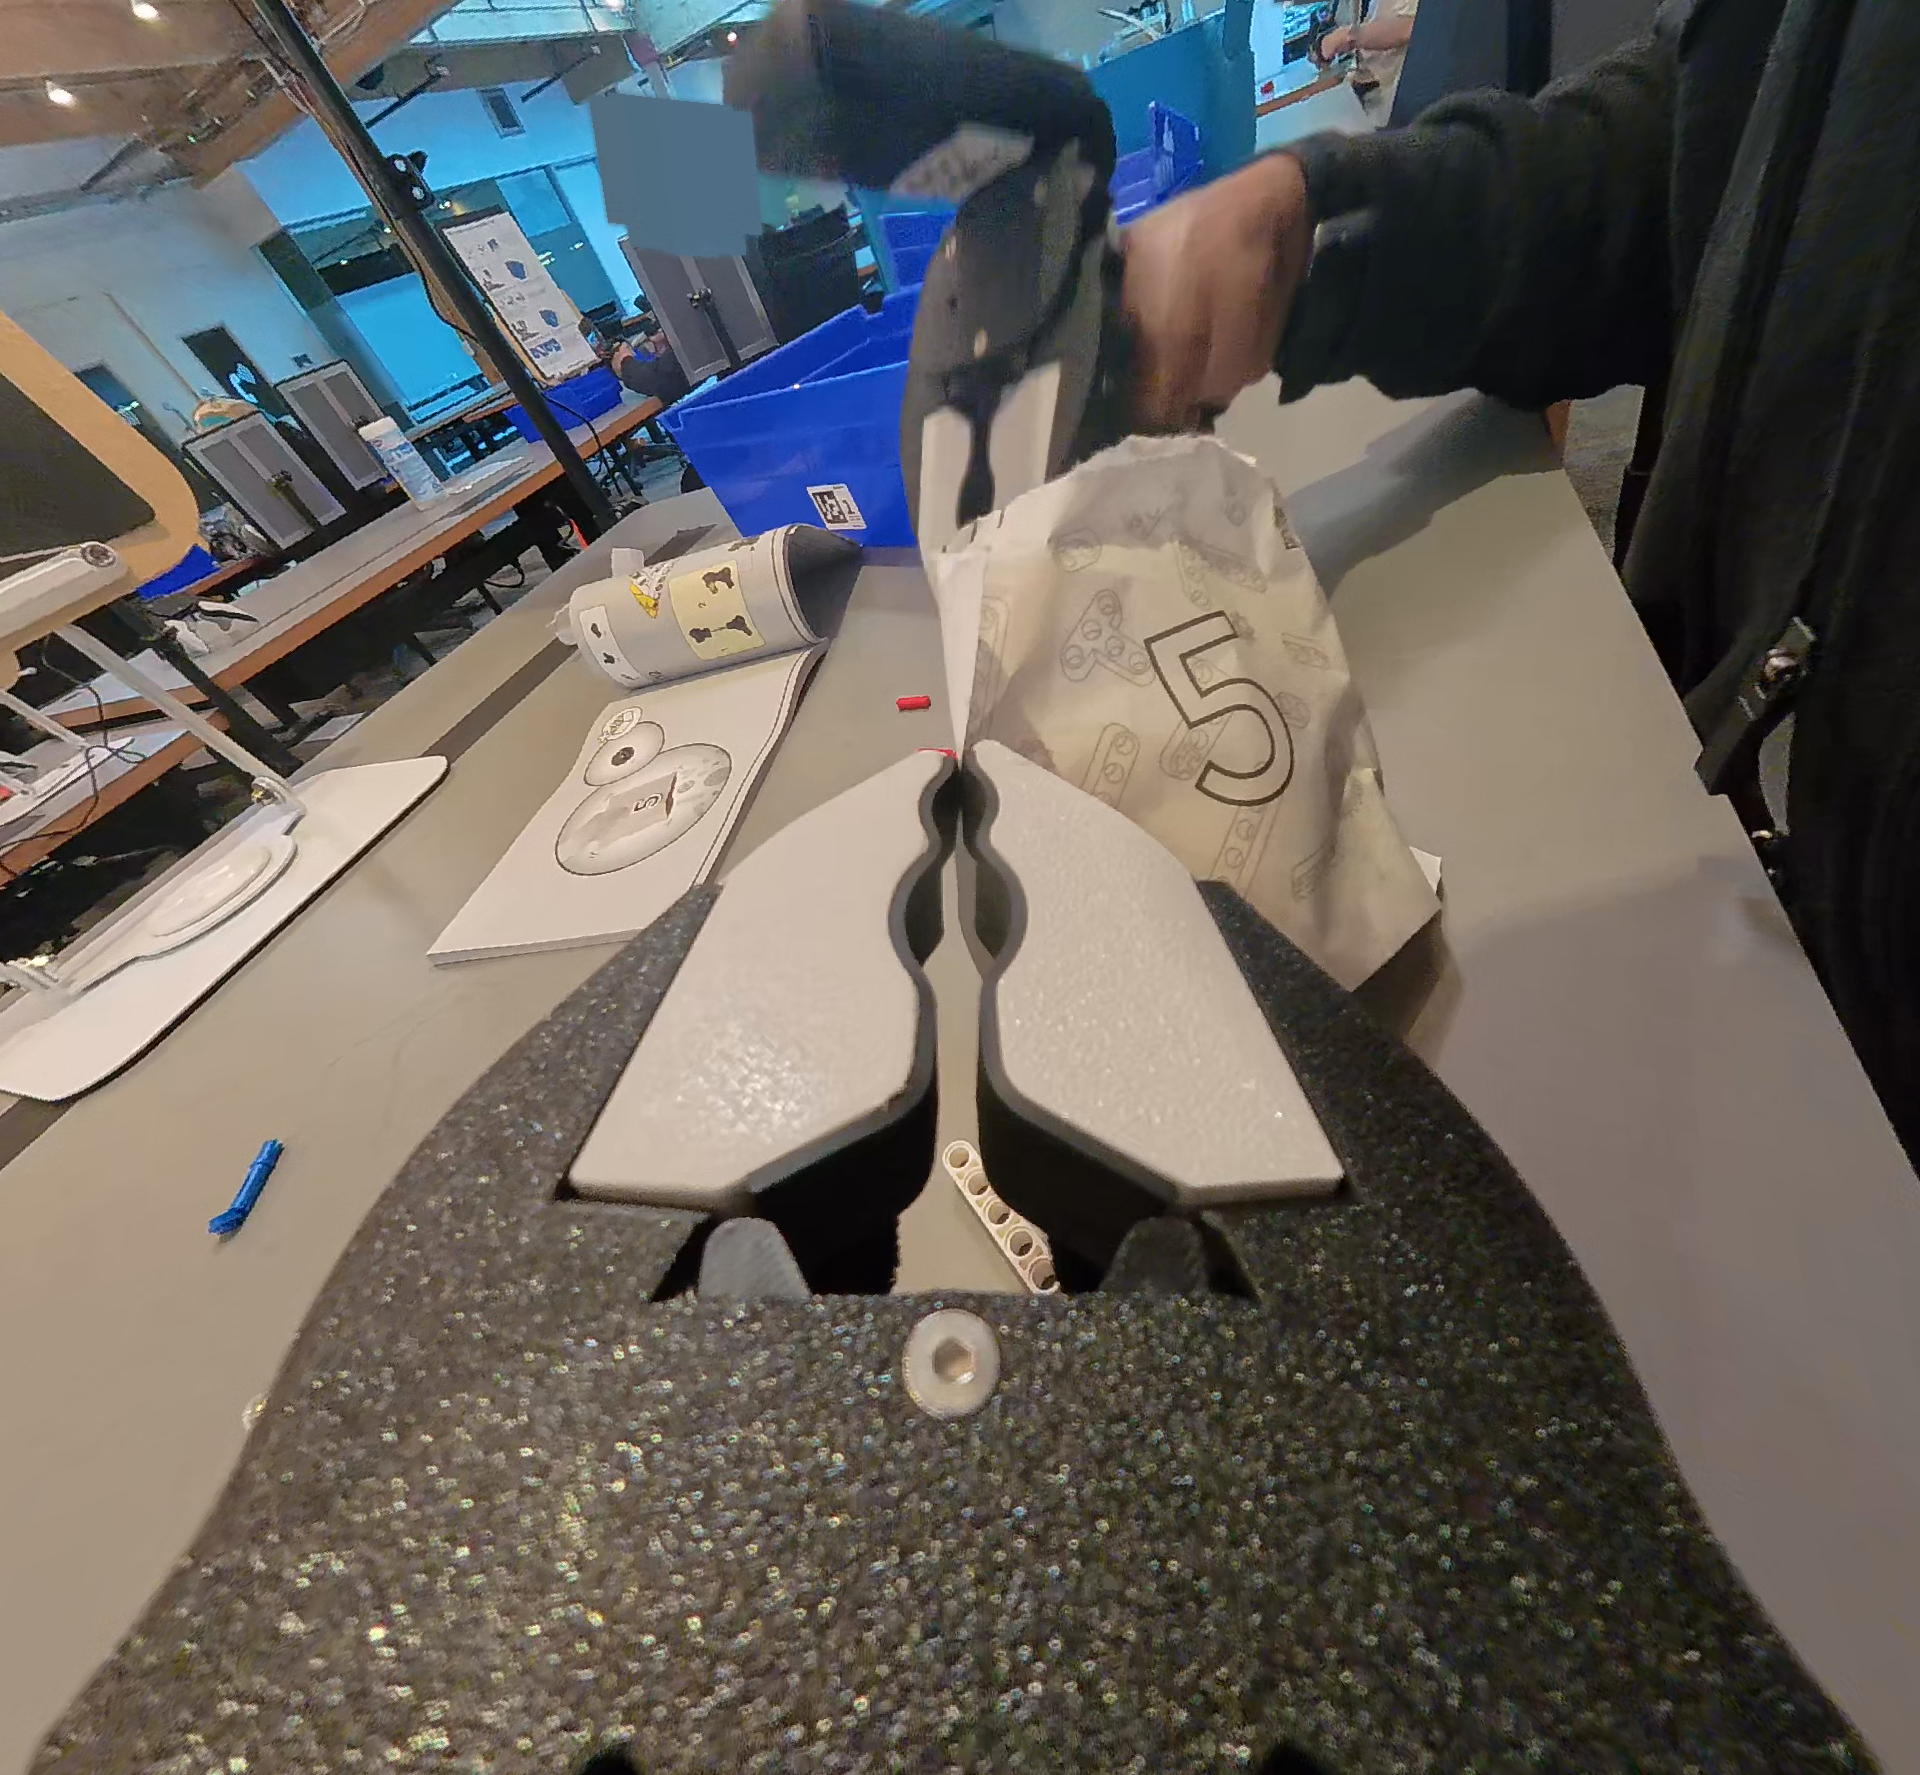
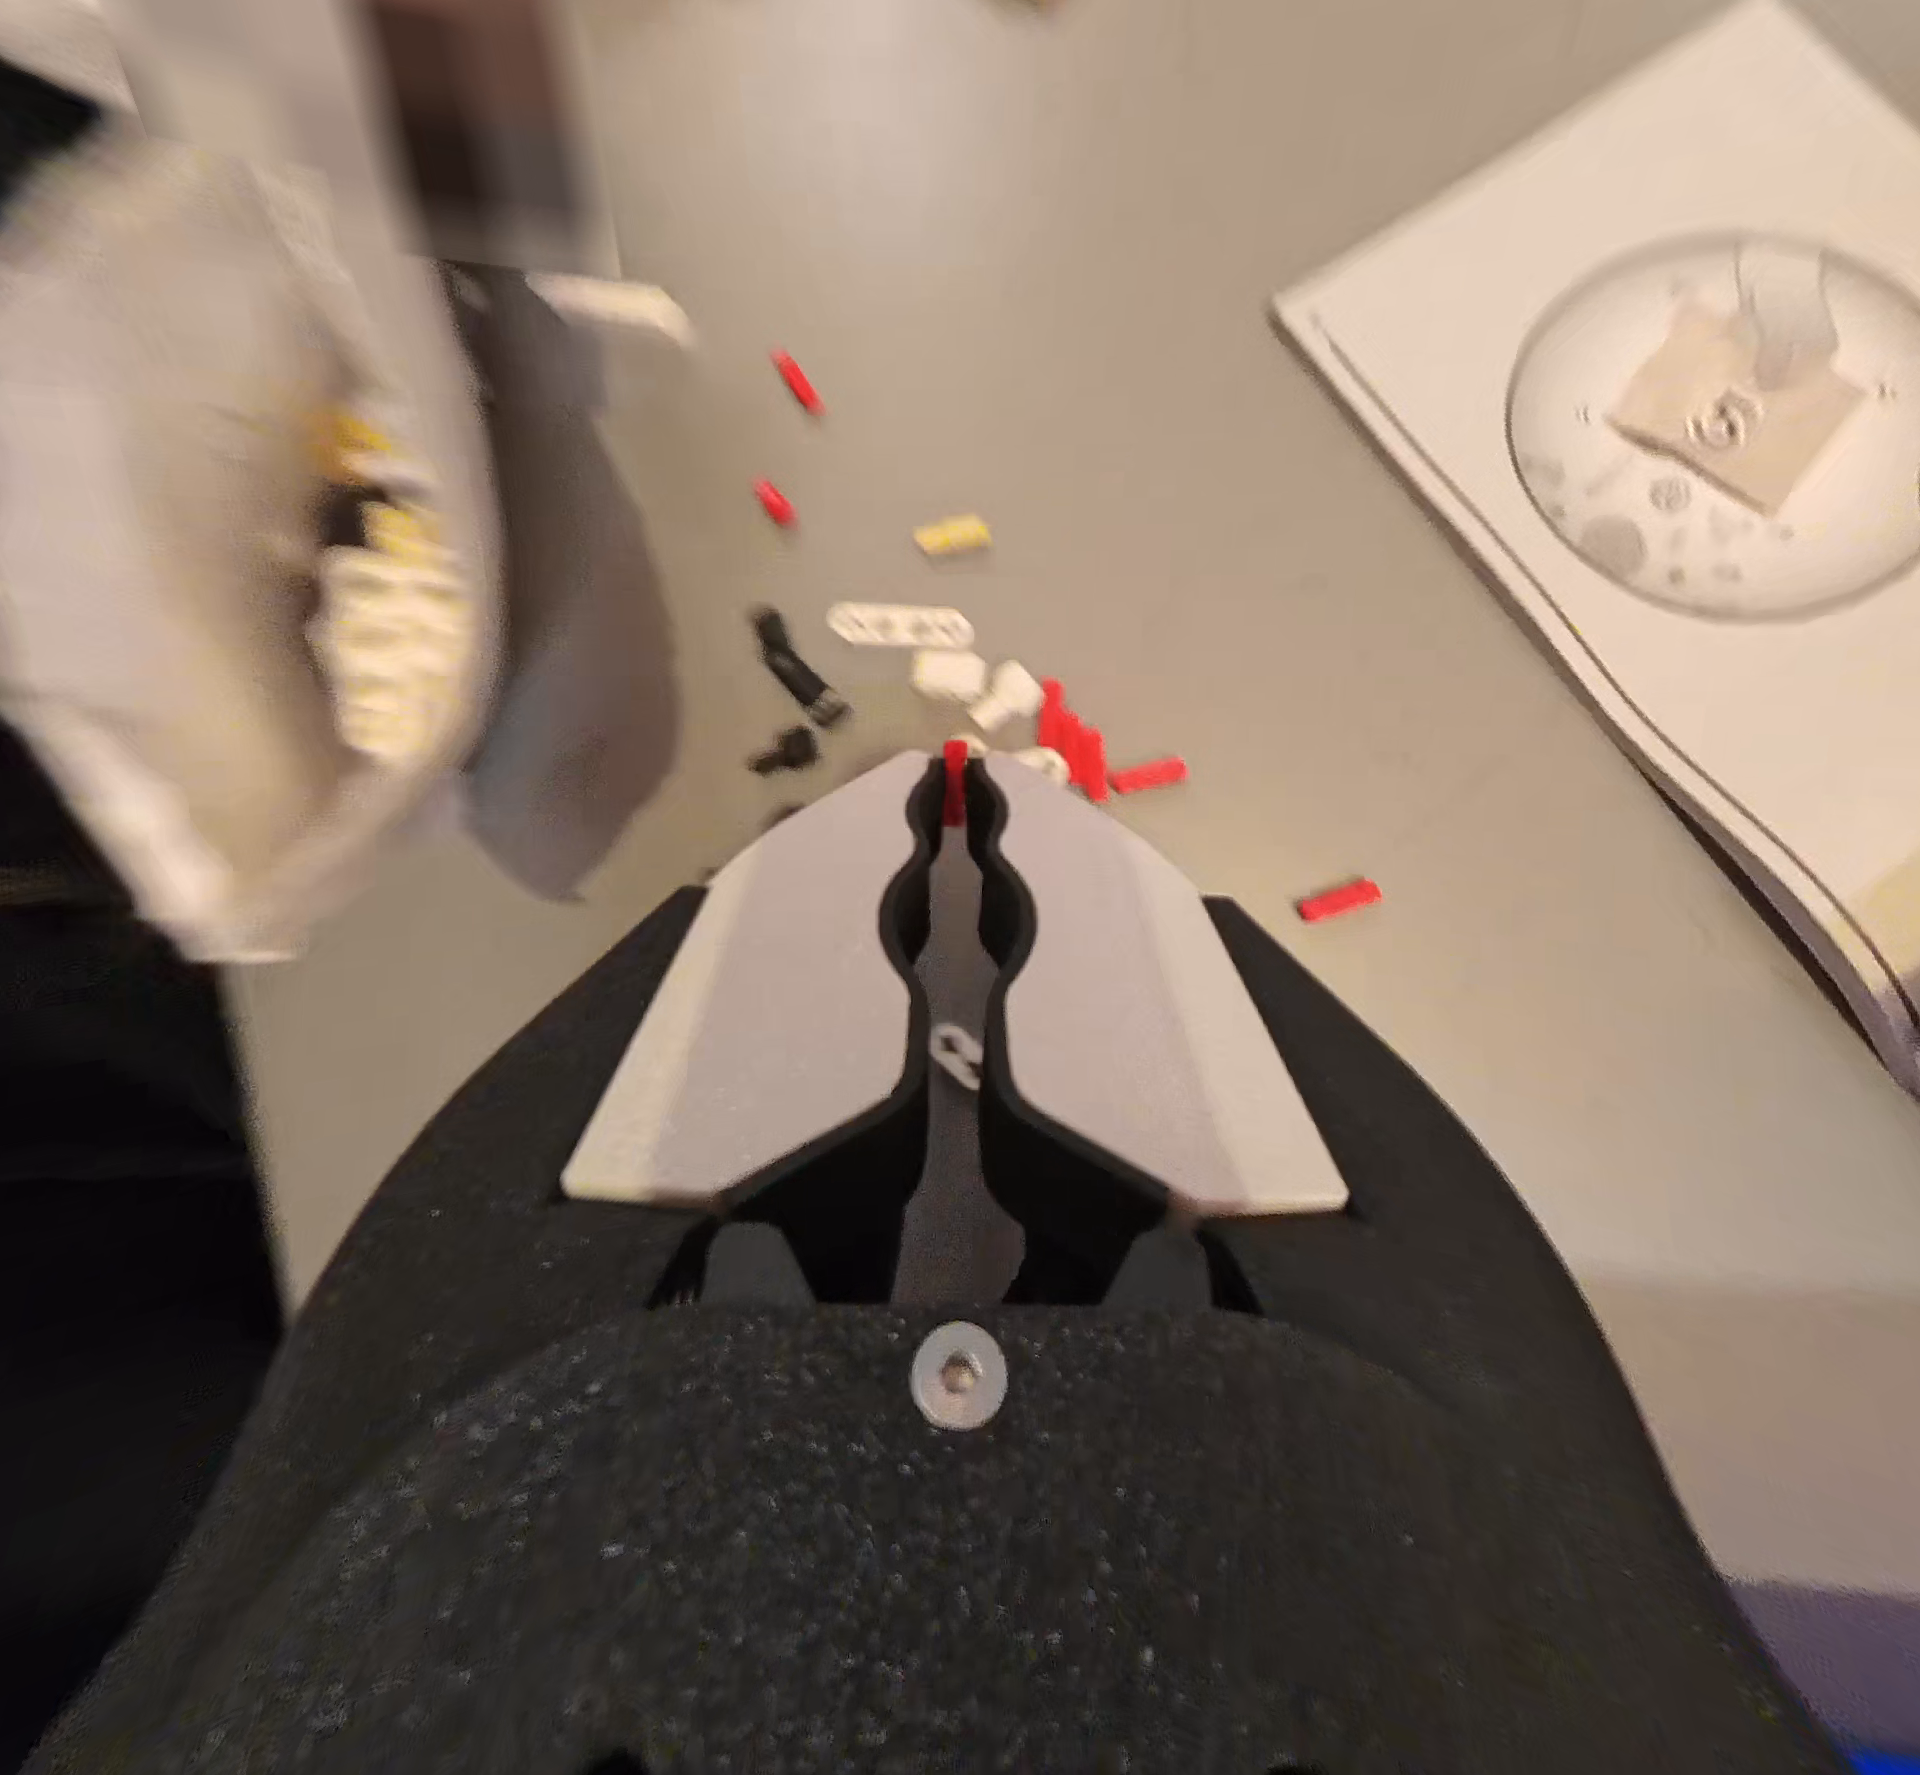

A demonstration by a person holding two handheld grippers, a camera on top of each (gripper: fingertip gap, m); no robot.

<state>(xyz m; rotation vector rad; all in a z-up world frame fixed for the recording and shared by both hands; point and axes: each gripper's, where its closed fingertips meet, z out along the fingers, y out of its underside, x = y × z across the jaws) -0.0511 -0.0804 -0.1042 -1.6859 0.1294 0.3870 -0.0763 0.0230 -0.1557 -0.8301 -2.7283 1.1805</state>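
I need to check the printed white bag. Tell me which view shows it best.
Left wrist view: the bag stands on the table, sharp, its printed face towards the camera, its edge at the left tool's tips. In the right wrist view it is only a blurred white shape at the left edge.

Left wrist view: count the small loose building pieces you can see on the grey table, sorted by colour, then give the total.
Red pieces: 2, one in the open, one only a sliver beside the tips of the left tool
Blue piece: 1
White beam: 1
Total: 4
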